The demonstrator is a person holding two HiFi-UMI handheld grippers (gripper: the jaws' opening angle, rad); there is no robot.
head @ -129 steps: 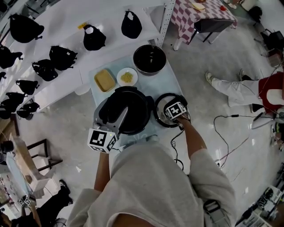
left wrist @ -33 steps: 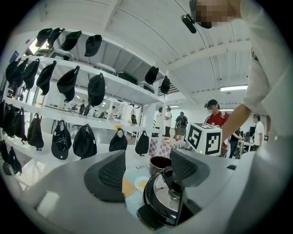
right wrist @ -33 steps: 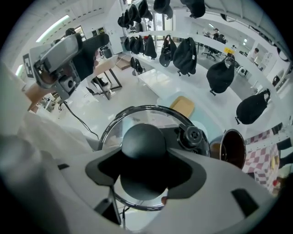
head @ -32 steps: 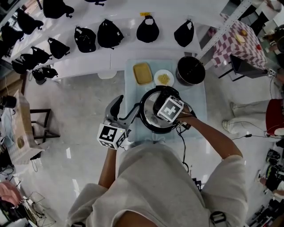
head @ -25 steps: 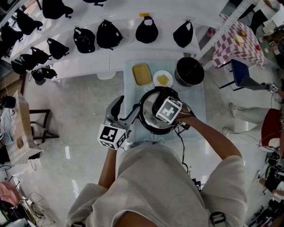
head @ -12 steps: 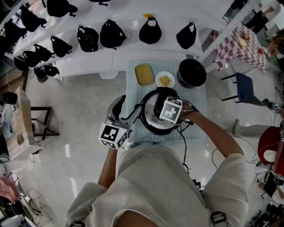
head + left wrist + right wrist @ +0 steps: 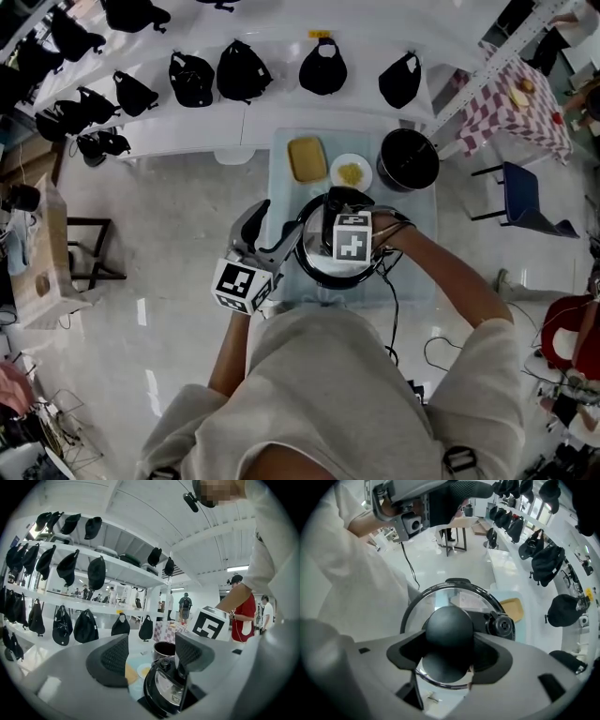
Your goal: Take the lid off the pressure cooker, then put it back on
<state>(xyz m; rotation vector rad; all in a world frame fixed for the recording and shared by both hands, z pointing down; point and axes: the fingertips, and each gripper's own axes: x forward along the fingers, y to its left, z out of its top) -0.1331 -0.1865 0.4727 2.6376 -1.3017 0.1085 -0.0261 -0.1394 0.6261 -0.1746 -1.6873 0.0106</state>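
1. Right gripper [image 7: 450, 657] clamps the knob [image 7: 450, 623]; lid [image 7: 440, 597] over the pressure cooker [image 7: 323, 279].
2. Left gripper [image 7: 150, 656] wide apart, empty, beside cooker.
3. Judged: seating unconfirmed; release remains.

Before, the lid [image 7: 317, 246] lay to the right of the pot [image 7: 314, 274], and the pot was open. Now the lid is over the pot, and the right gripper [image 7: 450, 651] is squeezing its knob [image 7: 450, 623]. The left gripper [image 7: 152, 656] was above the pot. Now it is by the pot's left side, jaws apart. The right gripper's cube [image 7: 352, 236] has turned a little.
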